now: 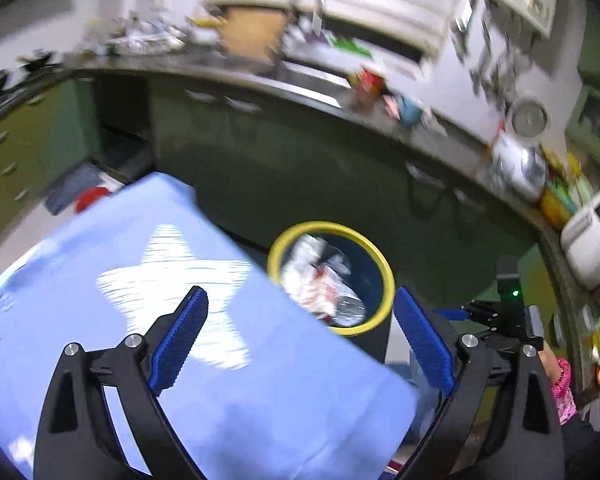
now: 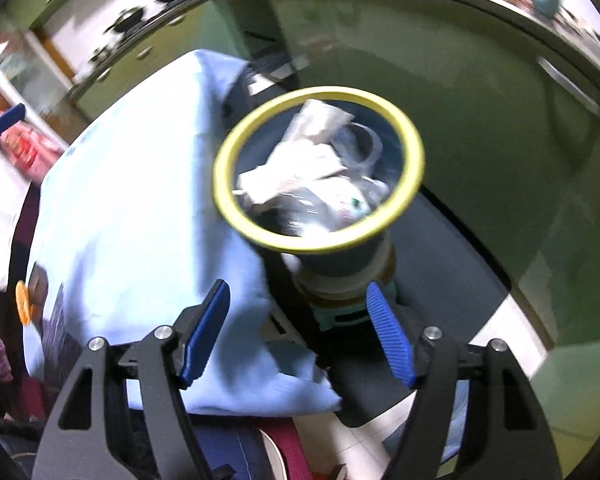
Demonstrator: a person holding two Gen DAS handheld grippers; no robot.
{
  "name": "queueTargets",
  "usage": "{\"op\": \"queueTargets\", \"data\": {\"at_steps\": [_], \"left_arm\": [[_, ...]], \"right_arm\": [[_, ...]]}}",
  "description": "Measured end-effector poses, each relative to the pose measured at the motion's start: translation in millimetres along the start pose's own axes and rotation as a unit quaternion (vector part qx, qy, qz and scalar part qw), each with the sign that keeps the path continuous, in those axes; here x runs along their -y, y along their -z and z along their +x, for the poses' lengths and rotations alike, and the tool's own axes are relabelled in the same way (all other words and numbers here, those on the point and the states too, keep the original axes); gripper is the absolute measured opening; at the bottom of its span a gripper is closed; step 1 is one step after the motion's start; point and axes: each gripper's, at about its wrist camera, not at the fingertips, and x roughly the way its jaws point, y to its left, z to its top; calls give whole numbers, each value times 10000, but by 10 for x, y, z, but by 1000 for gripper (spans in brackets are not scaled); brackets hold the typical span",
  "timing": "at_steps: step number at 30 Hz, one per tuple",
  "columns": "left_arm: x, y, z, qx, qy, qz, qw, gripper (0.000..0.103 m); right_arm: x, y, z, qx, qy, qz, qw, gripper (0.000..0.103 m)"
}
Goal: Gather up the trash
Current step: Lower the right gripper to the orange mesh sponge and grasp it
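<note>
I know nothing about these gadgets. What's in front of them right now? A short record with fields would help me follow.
Place: kitchen with green cabinets
Bin: round dark blue bin with a yellow rim, standing beside the table
Bin contents: crumpled white paper and clear plastic wrappers
Table: covered by a light blue cloth with a white star
Left gripper: open, nothing between its blue fingers
Right gripper: open, empty, pointing down toward the bin
Picture quality: blurred, so small items on the counter are unreadable
</note>
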Motion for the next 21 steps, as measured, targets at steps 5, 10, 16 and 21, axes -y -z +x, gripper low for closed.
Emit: {"op": "queueTargets", "data": {"at_steps": [5, 10, 16, 21], "left_arm": [[-744, 346, -876, 582, -666, -776, 9931, 96], [-1265, 891, -1648, 1010, -1797, -1296, 9699, 98], [-1695, 1637, -2185, 1040, -2536, -2019, 9403, 98], [-1921, 2128, -2497, 1117, -2934, -2526, 9152, 98]], "right_arm": [[-742, -93, 43, -66, -364, -941, 9949, 67], [-1753, -99, 180, -176, -1117, -2184, 9693, 67], [-3056, 111, 273, -248, -2236, -3928, 8917, 67], [-3942, 339, 300, -336, -2715, -5063, 8178, 67]]}}
